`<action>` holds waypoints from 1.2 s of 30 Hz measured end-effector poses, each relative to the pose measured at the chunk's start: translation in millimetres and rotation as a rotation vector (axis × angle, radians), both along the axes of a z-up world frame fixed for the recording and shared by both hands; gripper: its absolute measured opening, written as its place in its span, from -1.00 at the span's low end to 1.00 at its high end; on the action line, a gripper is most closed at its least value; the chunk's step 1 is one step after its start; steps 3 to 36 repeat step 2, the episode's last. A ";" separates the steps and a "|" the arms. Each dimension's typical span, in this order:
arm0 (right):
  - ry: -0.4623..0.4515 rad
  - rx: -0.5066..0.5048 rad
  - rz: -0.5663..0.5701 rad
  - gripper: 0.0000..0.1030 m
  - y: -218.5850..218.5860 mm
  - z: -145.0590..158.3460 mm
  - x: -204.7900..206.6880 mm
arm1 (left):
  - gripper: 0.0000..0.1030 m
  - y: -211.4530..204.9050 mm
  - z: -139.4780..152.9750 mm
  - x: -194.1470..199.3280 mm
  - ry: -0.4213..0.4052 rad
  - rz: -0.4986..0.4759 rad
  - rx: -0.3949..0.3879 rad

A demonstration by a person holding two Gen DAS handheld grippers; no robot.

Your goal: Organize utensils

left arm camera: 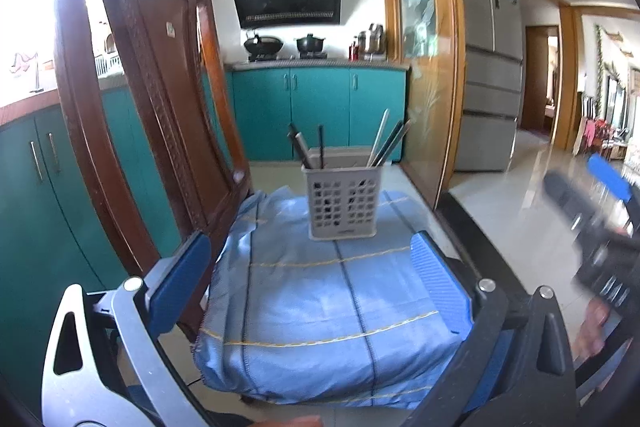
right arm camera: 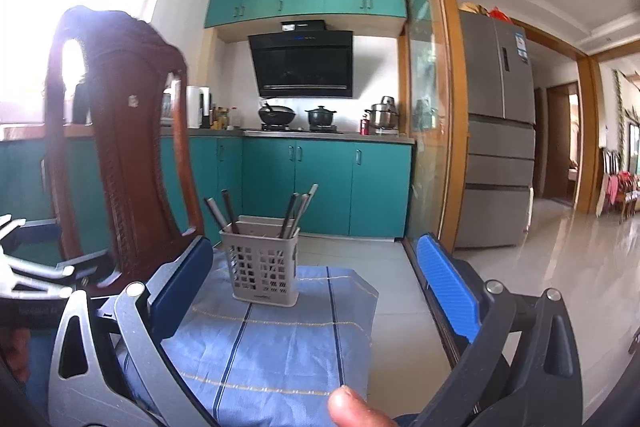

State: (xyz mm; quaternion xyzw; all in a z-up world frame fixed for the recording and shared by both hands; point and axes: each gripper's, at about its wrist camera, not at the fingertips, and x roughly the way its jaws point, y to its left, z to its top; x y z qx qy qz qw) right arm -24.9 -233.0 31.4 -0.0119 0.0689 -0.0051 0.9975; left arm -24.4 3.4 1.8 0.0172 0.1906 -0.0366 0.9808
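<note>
Utensils (left arm camera: 384, 141) upright in perforated holder (left arm camera: 343, 203) on blue cloth (left arm camera: 320, 291).
Holder sits centred on cloth, beside wooden chair (left arm camera: 152, 99). Left gripper (left arm camera: 316, 275) and right gripper (right arm camera: 320, 287): fingers spread wide, empty, short of holder.

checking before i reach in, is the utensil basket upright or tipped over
Upright: the basket stands flat on the blue cloth, chopsticks pointing up.
</note>
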 end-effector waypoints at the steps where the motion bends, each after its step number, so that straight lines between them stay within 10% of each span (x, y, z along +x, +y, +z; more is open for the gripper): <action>1: 0.012 -0.003 -0.004 0.94 0.0 -0.8 6.1 | 0.93 1.3 -1.5 4.4 0.012 0.002 0.006; 36: 0.012 -0.003 -0.004 0.94 0.0 -0.8 6.1 | 0.93 2.3 -4.5 10.7 0.030 0.007 0.020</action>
